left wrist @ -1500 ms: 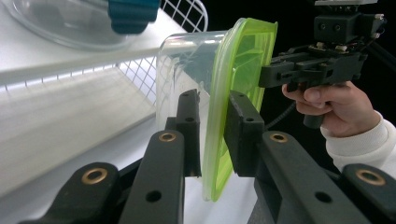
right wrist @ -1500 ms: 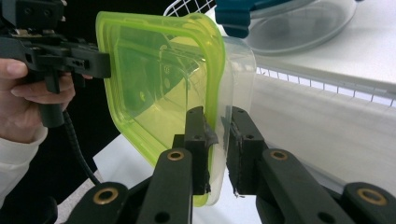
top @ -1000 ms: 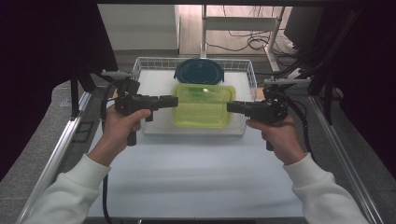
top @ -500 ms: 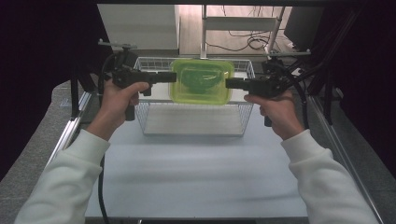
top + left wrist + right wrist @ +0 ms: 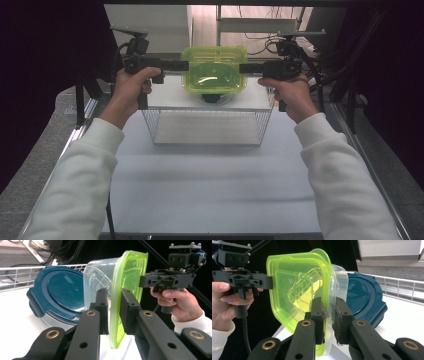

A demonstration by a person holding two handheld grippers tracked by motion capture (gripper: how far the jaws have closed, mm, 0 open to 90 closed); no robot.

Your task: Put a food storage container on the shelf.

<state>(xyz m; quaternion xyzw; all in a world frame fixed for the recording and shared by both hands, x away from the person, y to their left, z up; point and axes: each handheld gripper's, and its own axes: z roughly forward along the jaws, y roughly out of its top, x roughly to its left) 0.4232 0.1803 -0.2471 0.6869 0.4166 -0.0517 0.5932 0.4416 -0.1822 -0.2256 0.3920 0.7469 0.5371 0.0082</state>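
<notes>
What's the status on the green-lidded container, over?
Left tool and right tool each clamped on the lid rim. Green-lidded container held level above the wire basket. Blue-lidded container sits below it, apart from it.

— Any writing you can read on the container (image 5: 216, 75), its lid, or the blue lid (image 5: 60, 295) behind it?

— None. The raised marks moulded into the clear plastic are too faint to make out, and nothing else carries a legible label, brand or number.
</notes>
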